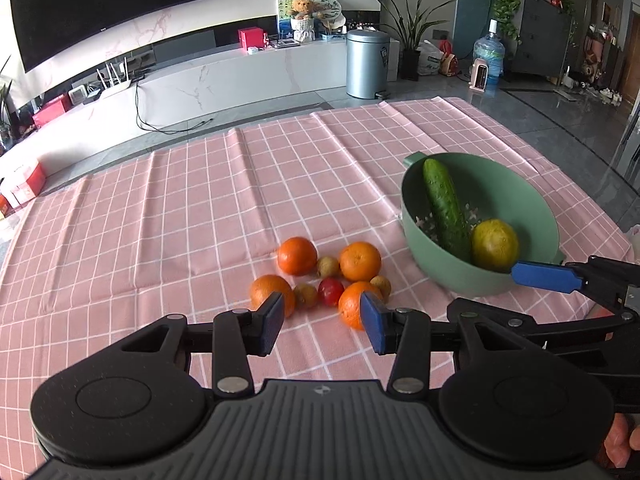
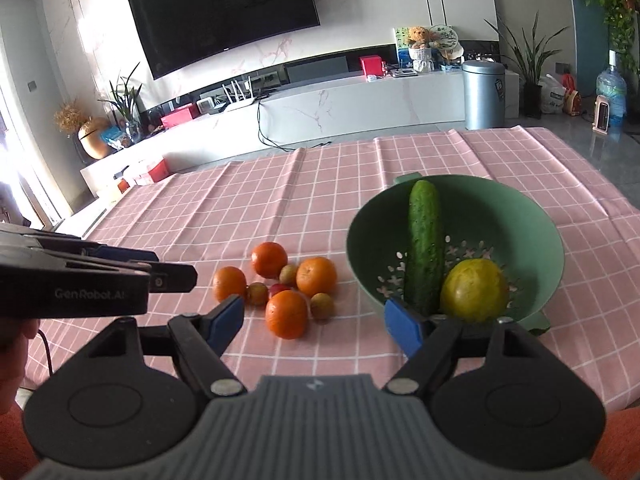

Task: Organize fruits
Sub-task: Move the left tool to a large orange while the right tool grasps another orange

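Several oranges (image 1: 297, 256) lie in a tight cluster on the pink checked cloth, mixed with small brown fruits (image 1: 306, 295) and one small red fruit (image 1: 331, 291). My left gripper (image 1: 324, 322) hovers just short of the cluster, open and empty. To the right stands a green colander (image 1: 520, 192) holding a cucumber (image 1: 444, 208) and a yellow-green citrus (image 1: 495, 244). My right gripper (image 2: 316, 320) is open and empty, held between the oranges (image 2: 286, 314) and the colander (image 2: 520, 216). Its blue finger (image 1: 546, 277) shows by the colander's near rim.
The table's far edge (image 2: 320, 146) drops to a tiled floor with a white TV cabinet (image 2: 360, 100) and a metal bin (image 2: 484, 96) behind. A hand (image 2: 16, 360) holds the left gripper at the lower left. Bare cloth (image 1: 160, 208) stretches left of the fruit.
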### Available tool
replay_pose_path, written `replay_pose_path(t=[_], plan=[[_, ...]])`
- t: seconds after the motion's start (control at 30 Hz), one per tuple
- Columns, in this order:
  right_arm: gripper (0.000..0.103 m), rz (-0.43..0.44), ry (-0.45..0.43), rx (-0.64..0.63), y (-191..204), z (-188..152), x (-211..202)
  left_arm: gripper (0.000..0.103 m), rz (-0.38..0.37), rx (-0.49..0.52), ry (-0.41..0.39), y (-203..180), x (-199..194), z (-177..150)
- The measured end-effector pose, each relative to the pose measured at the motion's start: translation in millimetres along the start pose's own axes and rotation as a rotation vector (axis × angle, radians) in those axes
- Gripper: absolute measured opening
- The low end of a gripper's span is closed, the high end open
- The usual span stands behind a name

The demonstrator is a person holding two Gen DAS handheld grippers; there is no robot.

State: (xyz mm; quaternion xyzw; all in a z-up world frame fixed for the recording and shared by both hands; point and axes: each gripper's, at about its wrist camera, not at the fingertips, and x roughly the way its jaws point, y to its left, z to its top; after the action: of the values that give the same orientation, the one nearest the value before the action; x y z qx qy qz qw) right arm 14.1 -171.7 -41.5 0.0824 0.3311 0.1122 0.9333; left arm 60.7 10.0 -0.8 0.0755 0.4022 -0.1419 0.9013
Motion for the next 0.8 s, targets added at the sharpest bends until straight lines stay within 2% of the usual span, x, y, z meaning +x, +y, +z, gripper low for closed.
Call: replay_pose_path(t=[0.2, 0.47, 0.63, 0.7, 0.8], plan=[[0.074, -0.003, -0.017, -0.042, 15, -6, 4, 0.052, -0.016, 0.002, -0.007, 11, 4, -13], [0.073, -0.010, 0.028, -0.090, 25, -16, 25, 0.052, -0.051, -0.101, 0.015, 34, 21, -26], [0.065, -0.010, 0.056, -0.099, 29, -18, 43, 0.052, -0.057, -0.158, 0.030, 46, 35, -29], [0.058, -0.012, 0.064, -0.105, 31, -17, 51, 0.052, -0.059, -0.179, 0.022, 49, 41, -28], [0.054, -0.021, 0.076, -0.112, 34, -16, 63, 0.052, -0.047, -0.187, 0.020, 52, 50, -25]])
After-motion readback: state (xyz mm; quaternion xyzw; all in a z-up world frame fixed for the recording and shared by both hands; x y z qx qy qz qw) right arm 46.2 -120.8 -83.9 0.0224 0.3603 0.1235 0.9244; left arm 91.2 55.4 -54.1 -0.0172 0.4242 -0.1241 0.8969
